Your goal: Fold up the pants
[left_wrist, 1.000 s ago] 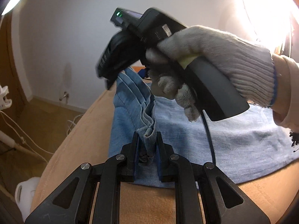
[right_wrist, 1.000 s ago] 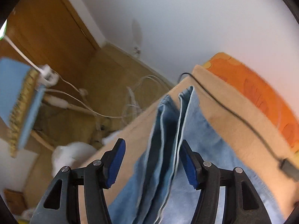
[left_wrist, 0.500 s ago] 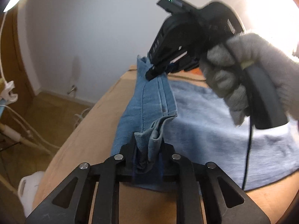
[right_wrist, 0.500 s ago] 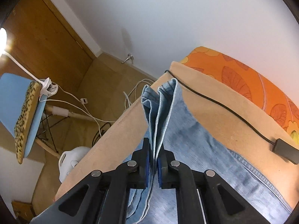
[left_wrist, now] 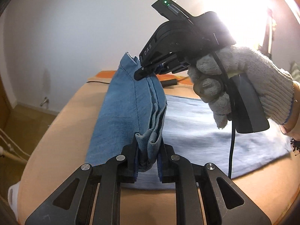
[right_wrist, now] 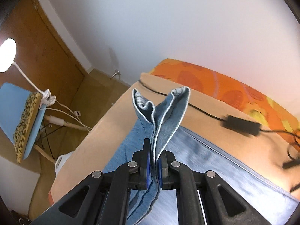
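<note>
Denim fills both of my wrist views. My left gripper point(left_wrist: 147, 158) is clamped on a bunched fold of the pants point(left_wrist: 127, 110), the blue pads pinching several layers of hem with the frayed edge poking up between the fingers. From that pinch the fabric rises as a taut raised ridge toward my right gripper point(left_wrist: 139, 74), which I see from the left wrist camera biting the far end of the same edge, higher above the surface. A gloved hand point(left_wrist: 241, 86) in white knit wraps the right tool's handle, with a black cable point(left_wrist: 232, 146) hanging down from it.

From the right wrist camera, my right gripper point(right_wrist: 154, 166) is closed tight on the pants point(right_wrist: 165, 123), the pads squeezed together on a thin seam, and two cuffs of cloth splay upward and apart just beyond the fingertips. The rest of the garment lies flat on the tan bed cover point(right_wrist: 116, 116), spreading off to the right in both views and somewhat motion-blurred.

Beyond the pants, an orange patterned blanket point(right_wrist: 215, 78) runs along the white wall, and a black adapter point(right_wrist: 241, 124) with its cord rests on the tan cover near it. A blue chair point(right_wrist: 20, 118) with a leopard-print cushion stands on the wooden floor to the left, a lamp point(right_wrist: 7, 55) clipped to it.
</note>
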`<state>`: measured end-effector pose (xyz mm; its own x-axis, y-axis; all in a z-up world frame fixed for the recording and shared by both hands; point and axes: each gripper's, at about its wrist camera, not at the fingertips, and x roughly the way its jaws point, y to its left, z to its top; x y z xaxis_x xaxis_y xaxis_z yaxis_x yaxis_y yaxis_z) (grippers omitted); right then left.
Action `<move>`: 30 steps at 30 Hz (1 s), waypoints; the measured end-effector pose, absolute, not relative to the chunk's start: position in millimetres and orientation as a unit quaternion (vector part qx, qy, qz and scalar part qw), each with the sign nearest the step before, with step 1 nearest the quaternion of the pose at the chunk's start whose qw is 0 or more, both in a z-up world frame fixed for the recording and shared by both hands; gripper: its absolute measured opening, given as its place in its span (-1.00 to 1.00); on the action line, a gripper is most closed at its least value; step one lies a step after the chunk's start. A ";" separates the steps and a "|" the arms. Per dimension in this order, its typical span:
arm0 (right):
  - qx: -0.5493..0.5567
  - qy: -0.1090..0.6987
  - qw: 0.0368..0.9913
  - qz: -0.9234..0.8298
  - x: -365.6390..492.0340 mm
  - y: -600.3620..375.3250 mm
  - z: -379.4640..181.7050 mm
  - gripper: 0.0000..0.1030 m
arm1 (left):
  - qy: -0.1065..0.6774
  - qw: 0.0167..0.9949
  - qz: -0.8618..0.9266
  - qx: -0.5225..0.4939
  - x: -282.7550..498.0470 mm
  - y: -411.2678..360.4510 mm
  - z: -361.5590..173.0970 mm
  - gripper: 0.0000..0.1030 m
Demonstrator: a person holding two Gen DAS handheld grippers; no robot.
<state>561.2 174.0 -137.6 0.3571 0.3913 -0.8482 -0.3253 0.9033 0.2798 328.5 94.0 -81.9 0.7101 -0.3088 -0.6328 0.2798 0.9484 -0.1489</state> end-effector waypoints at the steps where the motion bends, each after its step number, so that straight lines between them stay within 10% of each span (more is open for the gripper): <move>1: 0.039 0.523 0.824 0.215 557.4 164.7 -134.9 -0.93 | 0.348 0.923 -0.165 -0.018 325.6 87.9 -79.6 -0.74; 30: 0.234 0.498 0.821 0.150 458.0 -83.7 -122.1 -0.92 | 0.382 0.874 -0.299 0.021 282.4 -100.7 -62.8 -0.74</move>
